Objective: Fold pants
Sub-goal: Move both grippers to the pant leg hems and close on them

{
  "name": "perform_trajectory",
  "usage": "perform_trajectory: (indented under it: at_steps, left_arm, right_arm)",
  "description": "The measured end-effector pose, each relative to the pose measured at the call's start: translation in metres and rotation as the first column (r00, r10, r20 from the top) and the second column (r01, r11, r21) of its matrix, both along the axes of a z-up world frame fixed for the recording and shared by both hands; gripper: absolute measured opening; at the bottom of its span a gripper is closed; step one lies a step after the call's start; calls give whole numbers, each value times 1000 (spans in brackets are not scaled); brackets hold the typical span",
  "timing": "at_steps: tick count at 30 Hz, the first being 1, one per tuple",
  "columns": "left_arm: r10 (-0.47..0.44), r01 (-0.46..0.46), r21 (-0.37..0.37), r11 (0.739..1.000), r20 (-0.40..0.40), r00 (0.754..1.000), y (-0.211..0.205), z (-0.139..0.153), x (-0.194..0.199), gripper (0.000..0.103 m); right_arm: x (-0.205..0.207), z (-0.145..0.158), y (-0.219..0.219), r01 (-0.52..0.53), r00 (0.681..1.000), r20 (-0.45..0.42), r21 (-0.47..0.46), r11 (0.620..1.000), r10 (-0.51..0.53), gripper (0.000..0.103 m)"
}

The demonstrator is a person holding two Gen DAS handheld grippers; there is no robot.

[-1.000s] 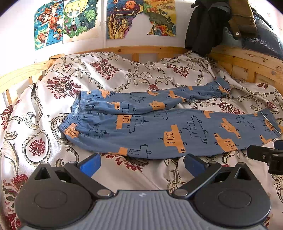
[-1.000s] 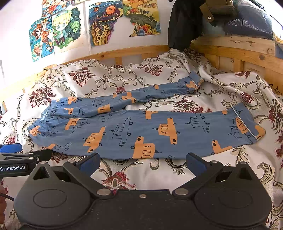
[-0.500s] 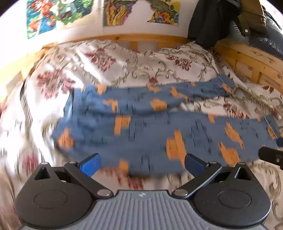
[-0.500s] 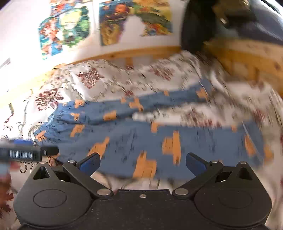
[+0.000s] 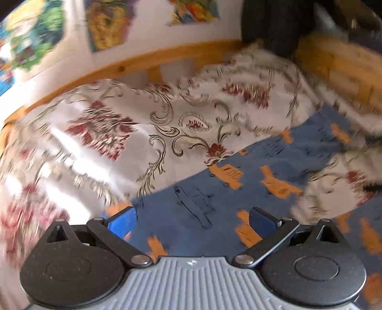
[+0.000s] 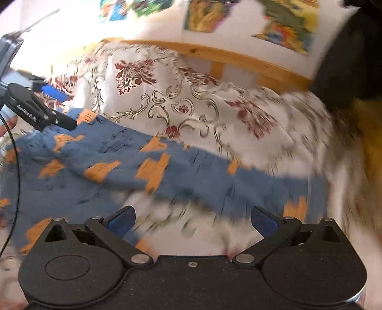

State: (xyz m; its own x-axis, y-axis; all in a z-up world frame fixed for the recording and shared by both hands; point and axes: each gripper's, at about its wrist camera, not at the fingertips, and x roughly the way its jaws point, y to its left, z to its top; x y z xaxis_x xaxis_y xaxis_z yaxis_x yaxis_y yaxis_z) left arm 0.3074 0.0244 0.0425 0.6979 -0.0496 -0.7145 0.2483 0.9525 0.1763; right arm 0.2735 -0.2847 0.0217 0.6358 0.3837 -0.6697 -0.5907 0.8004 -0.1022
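Note:
Blue pants [image 5: 203, 205] with orange vehicle prints lie spread on a floral bedsheet [image 5: 133, 133]. My left gripper [image 5: 192, 220] hovers open just above the upper pant leg near the waist end, nothing between its blue pads. In the right wrist view the far pant leg [image 6: 152, 164] runs across the sheet, and my right gripper [image 6: 192, 220] stands open over its lower stretch near the cuff. The left gripper [image 6: 51, 107] also shows at the left edge of that view, over the waist end. Both views are motion-blurred.
A wooden bed rail [image 5: 152, 62] runs along the back under wall posters [image 5: 107, 26]. Dark clothing [image 5: 274, 21] hangs over the back right corner [image 6: 346, 62]. The sheet bunches in folds toward the right rail [image 5: 346, 71].
Both grippers have moved forward and down, from the near edge of the bed to right over the pants. Both stayed open. The pants have not shifted.

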Motion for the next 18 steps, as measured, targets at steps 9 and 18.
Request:
perform_trajectory:
  at_steps: [9,18]
  left_arm:
    - [-204,205,-1,979,-134,970,8,-57,119,97]
    - [-298,326,69,943,-258,919,9,-94,150,65]
  right_arm:
    - [175,-20,37,-138,973,-178,47,989,144,101]
    - [246,-52,53,-200,944,-281,-65,978,174,50]
